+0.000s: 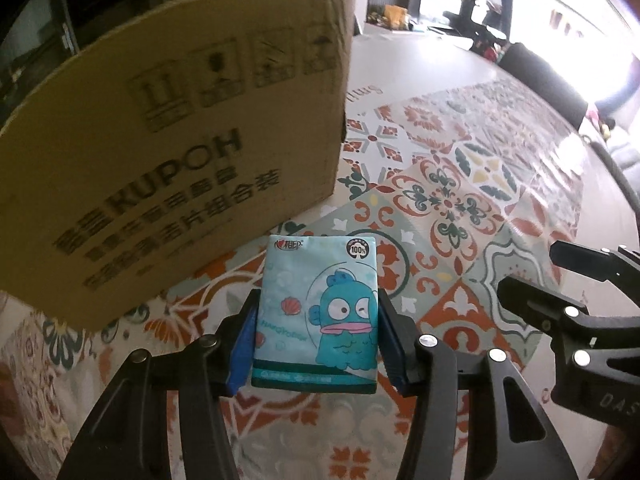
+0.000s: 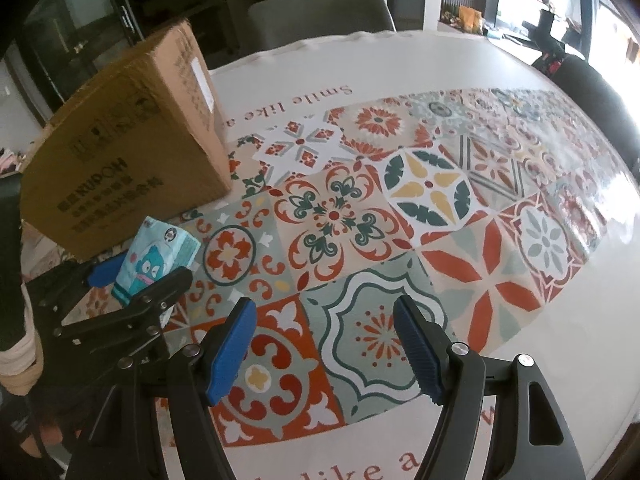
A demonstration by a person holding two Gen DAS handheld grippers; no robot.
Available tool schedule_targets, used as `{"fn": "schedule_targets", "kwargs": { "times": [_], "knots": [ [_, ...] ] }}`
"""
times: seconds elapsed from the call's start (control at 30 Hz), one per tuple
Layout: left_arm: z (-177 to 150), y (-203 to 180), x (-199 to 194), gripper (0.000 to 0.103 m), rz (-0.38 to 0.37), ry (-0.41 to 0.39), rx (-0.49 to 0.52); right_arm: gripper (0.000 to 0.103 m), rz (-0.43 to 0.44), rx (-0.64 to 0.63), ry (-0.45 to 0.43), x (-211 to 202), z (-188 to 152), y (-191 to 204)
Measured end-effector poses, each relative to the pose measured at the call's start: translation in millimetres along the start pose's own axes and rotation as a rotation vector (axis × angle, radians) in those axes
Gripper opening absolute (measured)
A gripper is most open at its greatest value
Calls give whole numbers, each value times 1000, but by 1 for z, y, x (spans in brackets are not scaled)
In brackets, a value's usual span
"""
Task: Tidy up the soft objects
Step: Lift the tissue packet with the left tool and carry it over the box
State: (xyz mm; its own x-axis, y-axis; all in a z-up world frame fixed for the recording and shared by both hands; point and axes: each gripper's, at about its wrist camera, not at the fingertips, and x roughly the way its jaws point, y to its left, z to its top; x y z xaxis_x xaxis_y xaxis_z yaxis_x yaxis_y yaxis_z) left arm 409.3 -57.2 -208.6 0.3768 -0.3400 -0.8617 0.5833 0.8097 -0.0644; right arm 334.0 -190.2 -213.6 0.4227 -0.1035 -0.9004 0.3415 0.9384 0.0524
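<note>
A: Gripping a tissue pack (image 1: 316, 312), the left gripper (image 1: 316, 340) has its blue pads pressed against the pack's two long edges. Where does the pack sit relative to the cardboard box (image 1: 172, 152)?

B: Just in front of the box's printed face, near its lower right corner. The right wrist view suggests the pack is lifted off the patterned tablecloth (image 1: 460, 208), though that cannot be told for certain. It is not touching the box.

A: How is the pack's long axis oriented?

B: It runs along the left gripper's fingers, pointing toward the box. The jaws therefore span the short width.

A: And the right gripper (image 2: 326, 348)?

B: Its jaws stand apart with nothing between them. It hovers over the tablecloth, further from the box than the left gripper, and to its right.

A: Which hand is nearer the box?

B: The left one, which already carries the pack. Judged from the task, the coming move is probably a lift over the box's near wall. The box's top opening is not visible in either view, so whether it is open cannot be told.
</note>
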Motion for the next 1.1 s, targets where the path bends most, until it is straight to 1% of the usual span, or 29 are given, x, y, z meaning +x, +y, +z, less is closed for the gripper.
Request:
{"fn": "schedule_targets", "kwargs": {
  "times": [0.2,0.43,0.7,0.9,1.1],
  "knots": [
    [-5,6,-26,53,-16,-36,-50,72,5,-35,-45,-20,2,7],
    [-8,12,-62,53,1,-92,-86,72,20,-84,-106,-47,4,19],
    [-13,22,-104,52,39,-151,-132,72,59,-125,-164,-75,6,35],
    [-4,26,-132,52,64,-218,-140,72,87,-140,-207,-94,12,42],
    [10,32,-149,52,88,-263,-138,72,111,-148,-247,-108,24,50]
  ]
}}
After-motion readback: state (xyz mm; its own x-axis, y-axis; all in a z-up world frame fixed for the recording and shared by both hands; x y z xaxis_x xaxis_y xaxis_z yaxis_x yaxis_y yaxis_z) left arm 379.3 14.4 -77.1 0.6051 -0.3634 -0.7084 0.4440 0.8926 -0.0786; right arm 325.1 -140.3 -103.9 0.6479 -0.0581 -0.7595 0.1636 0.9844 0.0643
